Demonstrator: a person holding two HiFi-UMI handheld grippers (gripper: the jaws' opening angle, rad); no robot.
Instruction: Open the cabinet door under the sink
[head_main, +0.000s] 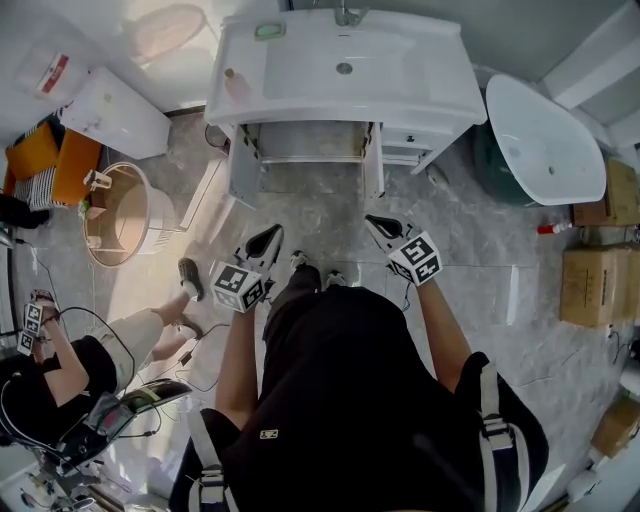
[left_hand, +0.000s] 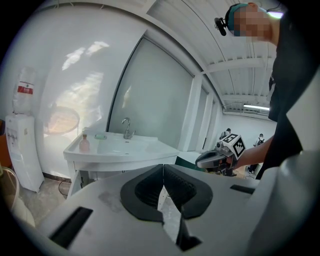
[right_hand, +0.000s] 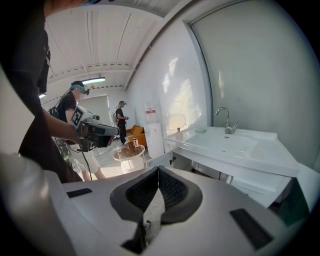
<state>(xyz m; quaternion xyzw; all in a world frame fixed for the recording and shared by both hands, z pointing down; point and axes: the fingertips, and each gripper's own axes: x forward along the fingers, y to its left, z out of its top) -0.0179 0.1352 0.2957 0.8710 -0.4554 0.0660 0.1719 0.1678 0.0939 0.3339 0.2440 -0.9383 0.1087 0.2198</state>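
The white sink vanity stands ahead of me against the wall. Both cabinet doors under it stand swung out: the left door and the right door, with the grey inside showing between them. My left gripper and right gripper hang over the floor short of the cabinet, touching nothing. Both are shut and hold nothing. In the left gripper view the jaws meet below the sink. The right gripper view shows its jaws together, with an open door beyond.
A pink bottle and a soap dish rest on the sink. A water dispenser and a round tub-like table stand left, a person sits lower left. A white oval fixture and cardboard boxes are right.
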